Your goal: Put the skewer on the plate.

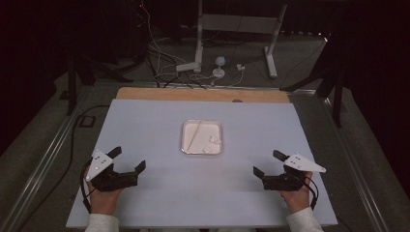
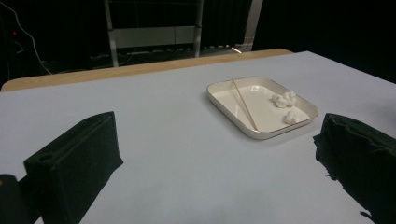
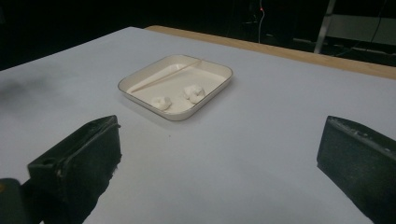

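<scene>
While both jaws stand spread and empty, the left hand-held gripper [image 1: 129, 161] and right hand-held gripper [image 1: 269, 163] rest near the table's [image 1: 145, 121] front corners; the tray [image 1: 201, 151], holding a stick [image 1: 194, 137] and cotton balls [image 1: 214, 140], sits mid-table.

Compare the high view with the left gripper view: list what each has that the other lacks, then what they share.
High view alone: both hands, the left claw and right claw, both open and resting apart from the tray, plus the floor cables beyond the table.

Left gripper view alone: a close, low look between its own two black jaws.

Shared: the white tray, the thin stick and the white lumps inside it.
</scene>
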Motion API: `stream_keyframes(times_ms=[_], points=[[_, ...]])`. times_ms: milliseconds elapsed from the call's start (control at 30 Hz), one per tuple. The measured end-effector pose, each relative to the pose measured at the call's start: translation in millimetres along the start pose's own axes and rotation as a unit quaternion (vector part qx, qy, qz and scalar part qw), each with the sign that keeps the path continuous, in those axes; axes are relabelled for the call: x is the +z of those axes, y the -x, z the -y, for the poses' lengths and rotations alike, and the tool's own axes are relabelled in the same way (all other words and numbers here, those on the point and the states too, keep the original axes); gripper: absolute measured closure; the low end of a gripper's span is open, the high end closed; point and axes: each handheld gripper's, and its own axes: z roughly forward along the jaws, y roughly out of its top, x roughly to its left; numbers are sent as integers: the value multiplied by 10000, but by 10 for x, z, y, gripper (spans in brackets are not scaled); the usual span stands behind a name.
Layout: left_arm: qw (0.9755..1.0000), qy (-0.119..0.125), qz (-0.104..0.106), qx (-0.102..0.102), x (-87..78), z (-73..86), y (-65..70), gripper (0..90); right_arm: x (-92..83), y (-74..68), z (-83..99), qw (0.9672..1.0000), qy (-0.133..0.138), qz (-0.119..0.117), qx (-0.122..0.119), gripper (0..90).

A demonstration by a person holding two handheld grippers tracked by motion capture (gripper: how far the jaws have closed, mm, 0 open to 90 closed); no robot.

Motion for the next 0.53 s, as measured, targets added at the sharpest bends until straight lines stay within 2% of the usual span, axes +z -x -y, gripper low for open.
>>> stream_keyframes(times_ms=[67,300,533], points=[[10000,10,-35,65,-17,-3,-8,5,-4,8,8,10000,4,12,-13,0],[9999,89,-108,-2,-57,-3,-43,5,-33,47,35,10000,16,54,14,0],[9999,66,-147,-60,-62,20,-72,5,-59,59,53,10000,11,84,47,0]])
